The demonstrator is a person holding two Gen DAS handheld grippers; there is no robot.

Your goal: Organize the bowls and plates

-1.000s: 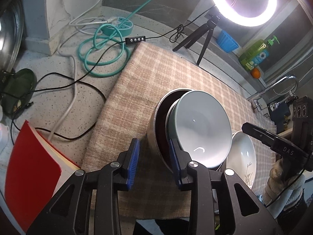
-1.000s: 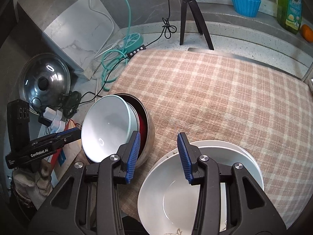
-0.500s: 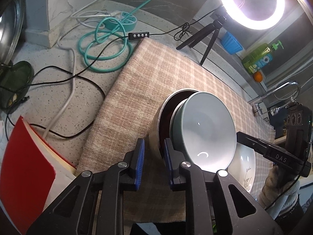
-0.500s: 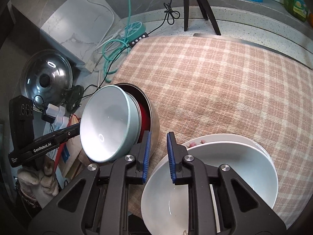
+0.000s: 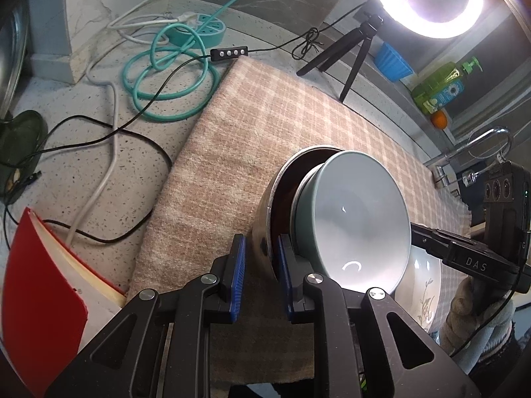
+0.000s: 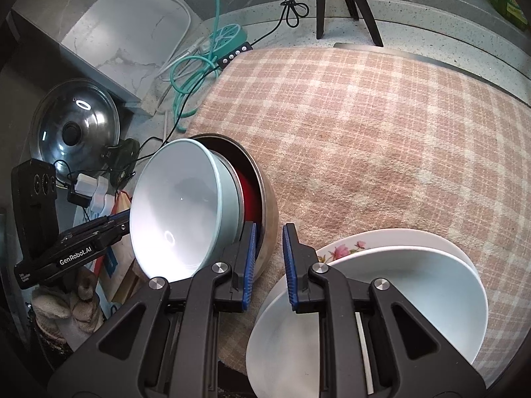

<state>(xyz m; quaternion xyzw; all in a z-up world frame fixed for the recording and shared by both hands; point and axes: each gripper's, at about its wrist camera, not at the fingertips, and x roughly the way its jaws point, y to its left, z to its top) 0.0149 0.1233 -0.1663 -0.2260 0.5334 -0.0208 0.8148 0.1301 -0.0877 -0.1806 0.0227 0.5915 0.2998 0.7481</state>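
A steel bowl (image 5: 265, 219) with a red inside (image 6: 250, 195) sits tilted on the checked cloth (image 5: 265, 132), and a pale blue bowl (image 5: 358, 219) rests in it. My left gripper (image 5: 262, 275) is shut on the steel bowl's rim. My right gripper (image 6: 268, 265) is shut on the same bowl's rim (image 6: 265, 232) from the other side. The pale blue bowl (image 6: 176, 205) leans out toward the left gripper. A white bowl (image 6: 365, 315) on a flowered plate (image 6: 341, 252) lies beside it, under the right gripper.
Cables and a teal power strip (image 5: 199, 30) lie left of the cloth. A red book (image 5: 43, 298) is at the near left. A ring light on a tripod (image 5: 351, 56), soap bottle (image 5: 441, 86) and tap (image 5: 478, 146) stand behind. A pot lid (image 6: 76, 126) leans at left.
Both grippers have closed from open onto the steel bowl's rim, one on each side. The bowl stack has tilted and risen slightly.
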